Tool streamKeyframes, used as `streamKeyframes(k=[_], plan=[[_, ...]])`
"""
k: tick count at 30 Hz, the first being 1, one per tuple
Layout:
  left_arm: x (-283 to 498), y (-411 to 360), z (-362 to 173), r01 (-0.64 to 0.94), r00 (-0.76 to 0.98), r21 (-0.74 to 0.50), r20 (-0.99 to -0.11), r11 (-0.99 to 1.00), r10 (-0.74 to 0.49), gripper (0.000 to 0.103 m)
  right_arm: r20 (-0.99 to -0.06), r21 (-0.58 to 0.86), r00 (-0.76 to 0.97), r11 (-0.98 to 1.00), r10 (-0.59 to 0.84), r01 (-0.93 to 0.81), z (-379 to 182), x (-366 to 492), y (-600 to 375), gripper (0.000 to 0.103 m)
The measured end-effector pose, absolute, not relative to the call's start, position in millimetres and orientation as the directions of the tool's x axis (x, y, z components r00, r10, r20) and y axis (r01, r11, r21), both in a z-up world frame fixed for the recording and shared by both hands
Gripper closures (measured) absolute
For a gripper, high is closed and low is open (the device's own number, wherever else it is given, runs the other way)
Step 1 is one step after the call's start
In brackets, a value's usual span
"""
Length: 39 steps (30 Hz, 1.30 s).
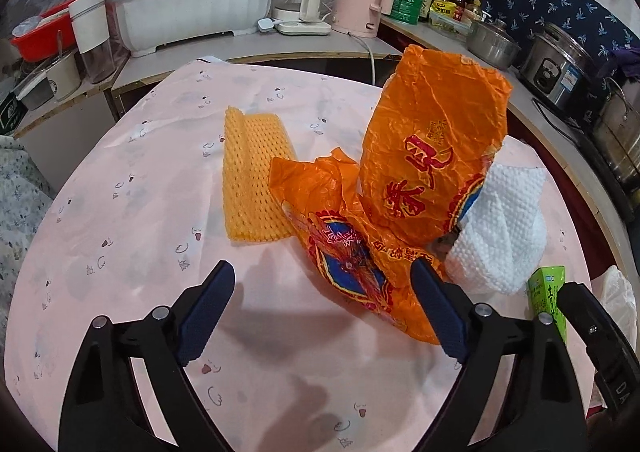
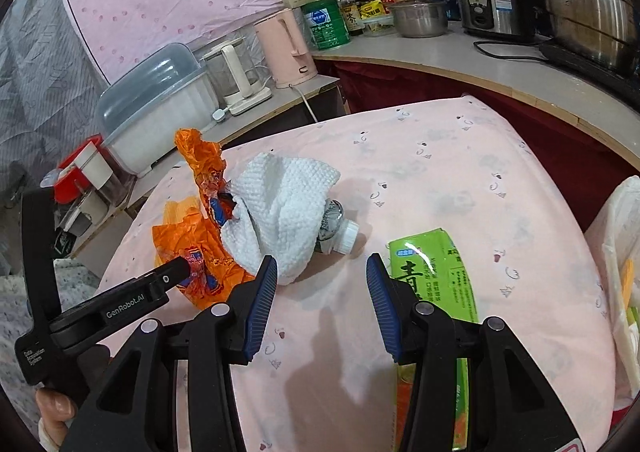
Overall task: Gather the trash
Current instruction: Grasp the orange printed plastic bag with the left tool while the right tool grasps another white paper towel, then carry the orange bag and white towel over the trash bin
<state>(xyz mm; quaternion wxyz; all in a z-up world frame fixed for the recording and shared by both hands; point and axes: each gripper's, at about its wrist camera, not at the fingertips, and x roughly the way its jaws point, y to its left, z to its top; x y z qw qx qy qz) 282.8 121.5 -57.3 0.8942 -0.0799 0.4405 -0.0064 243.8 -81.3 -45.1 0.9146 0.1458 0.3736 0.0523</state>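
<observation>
Left wrist view: left hand-held gripper [image 1: 322, 306] gapes wide, empty, at the orange bag [image 1: 432, 156] on the tabletop [image 1: 140, 192]; right hand-held gripper [image 2: 322, 302] half-open, empty, near the white paper towel [image 2: 280, 208].

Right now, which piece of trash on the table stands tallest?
The orange plastic bag: part of it rises upright above everything else. The yellow foam net and green box lie flat; the white paper towel slumps lower.

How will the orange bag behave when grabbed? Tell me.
The orange bag is thin crinkled film, so it is probably very light and floppy. It stands loosely, so it will likely collapse when pinched. Its glossy surface may slip between pads.
</observation>
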Motion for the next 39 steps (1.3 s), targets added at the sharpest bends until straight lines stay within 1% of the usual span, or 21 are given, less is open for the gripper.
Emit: streamKeyframes(k=[1, 3, 7, 9, 10, 12, 13, 14, 15, 16, 17, 19, 20, 30, 39], plan=[[286, 121, -60, -0.056, 0.607, -0.149, -0.79, 0.987, -0.085, 0.022, -0.67, 0.309, 0.712, 0.951, 0.21, 0.011, -47, 248, -79, 0.057], [292, 120, -65, -0.052, 0.595, -0.155, -0.798, 0.987, -0.095, 0.029, -0.675, 0.316, 0.704, 0.949, 0.22, 0.006, -50, 256, -74, 0.057], [299, 118, -73, -0.047, 0.579, -0.163, -0.808, 0.986, -0.106, 0.037, -0.684, 0.323, 0.69, 0.946, 0.236, -0.003, -59, 267, -67, 0.057], [301, 116, -76, -0.042, 0.571, -0.168, -0.813, 0.985, -0.115, 0.047, -0.689, 0.325, 0.683, 0.946, 0.241, -0.005, -63, 272, -63, 0.057], [302, 115, -78, -0.037, 0.566, -0.173, -0.815, 0.984, -0.122, 0.05, -0.691, 0.328, 0.68, 0.945, 0.245, -0.006, -65, 275, -63, 0.058], [302, 114, -80, -0.026, 0.558, -0.185, -0.818, 0.982, -0.139, 0.065, -0.693, 0.332, 0.676, 0.943, 0.249, -0.007, -68, 278, -61, 0.065], [302, 113, -80, -0.022, 0.558, -0.187, -0.817, 0.982, -0.143, 0.068, -0.696, 0.334, 0.672, 0.943, 0.253, -0.009, -68, 279, -60, 0.074], [301, 112, -79, -0.018, 0.559, -0.188, -0.816, 0.982, -0.146, 0.072, -0.698, 0.337, 0.667, 0.941, 0.259, -0.013, -70, 279, -60, 0.083], [300, 111, -78, -0.013, 0.562, -0.185, -0.814, 0.983, -0.146, 0.078, -0.699, 0.34, 0.665, 0.94, 0.264, -0.016, -70, 279, -59, 0.086], [299, 110, -78, -0.011, 0.563, -0.181, -0.814, 0.983, -0.144, 0.08, -0.7, 0.341, 0.662, 0.94, 0.268, -0.02, -71, 279, -58, 0.093], [299, 109, -77, -0.008, 0.564, -0.181, -0.813, 0.983, -0.145, 0.084, -0.699, 0.341, 0.662, 0.94, 0.27, -0.023, -70, 278, -58, 0.097], [296, 108, -73, -0.004, 0.568, -0.185, -0.81, 0.983, -0.15, 0.087, -0.692, 0.344, 0.669, 0.939, 0.27, -0.023, -68, 274, -59, 0.098], [295, 108, -72, -0.003, 0.568, -0.189, -0.808, 0.982, -0.153, 0.091, -0.687, 0.347, 0.674, 0.938, 0.271, -0.024, -66, 272, -60, 0.099], [266, 95, -41, 0.026, 0.603, -0.196, -0.779, 0.98, -0.172, 0.096, -0.616, 0.351, 0.751, 0.936, 0.239, -0.01, -22, 237, -86, 0.099], [228, 69, -10, 0.086, 0.634, -0.198, -0.745, 0.977, -0.207, 0.099, -0.554, 0.356, 0.81, 0.934, 0.191, 0.023, 14, 191, -123, 0.099]])
